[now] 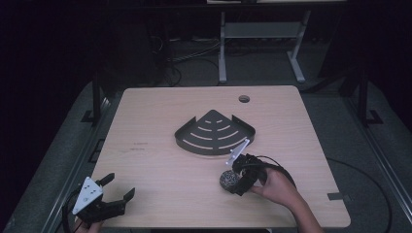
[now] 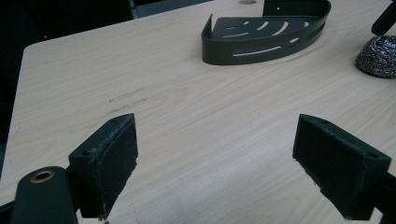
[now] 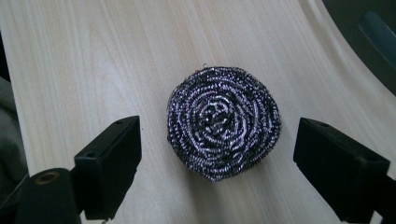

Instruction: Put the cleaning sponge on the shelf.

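Steel scourer (image 3: 224, 123) lies flat on the tabletop (image 1: 160, 165), coil face up. It is round, so I can read no long axis or heading; the spiral centre looks straight up at the right gripper camera. In the high view it sits lower right of centre (image 1: 228, 179).

Look: tightly wound metal wire, silvery with dark gaps, slightly domed, edges a little ragged.

My right gripper (image 1: 236, 180) is over it, jaws spread wide, one on either side of the scourer and clear of it in the right gripper view. My left gripper (image 1: 116, 191) is at the lower left of the high view, jaws also wide apart, nothing between them.

Dark corner caddy (image 1: 214, 133), slotted floor and low wall, sits mid-frame, just above the scourer.

Surface: pale wood-grain tabletop, round cable hole (image 1: 244, 99) near its far edge. Room is dim; grey floor, cables and a white desk frame (image 1: 262, 43) behind.
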`<state>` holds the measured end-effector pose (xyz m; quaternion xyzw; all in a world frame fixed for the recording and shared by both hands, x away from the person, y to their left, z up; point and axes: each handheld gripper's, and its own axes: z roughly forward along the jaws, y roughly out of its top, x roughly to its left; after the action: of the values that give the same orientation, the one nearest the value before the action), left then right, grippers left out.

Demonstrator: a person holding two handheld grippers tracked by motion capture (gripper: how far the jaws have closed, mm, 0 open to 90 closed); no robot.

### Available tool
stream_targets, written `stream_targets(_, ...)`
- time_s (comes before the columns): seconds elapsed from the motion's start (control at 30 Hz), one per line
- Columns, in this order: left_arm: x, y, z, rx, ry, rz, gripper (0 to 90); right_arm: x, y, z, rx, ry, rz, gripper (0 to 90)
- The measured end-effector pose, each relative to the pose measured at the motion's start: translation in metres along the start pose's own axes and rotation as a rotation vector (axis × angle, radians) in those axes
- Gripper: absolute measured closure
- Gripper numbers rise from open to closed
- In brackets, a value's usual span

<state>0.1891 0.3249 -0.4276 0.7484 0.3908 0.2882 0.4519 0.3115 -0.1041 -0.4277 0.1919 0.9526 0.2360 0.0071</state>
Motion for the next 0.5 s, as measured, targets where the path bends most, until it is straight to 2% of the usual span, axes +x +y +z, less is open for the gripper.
stream_targets(0.2, 0.0, 0.0, 0.0, 0.0, 0.0, -0.002, 13.3, -0.003, 0.002, 0.01, 0.031, -0.005, -0.003, 15.2)
stream_targets(0.5, 0.001, 0.0, 0.0, 0.0, -0.001, -0.003, 13.3, -0.004, 0.007, 0.017, 0.052, 0.015, -0.008, 19.9)
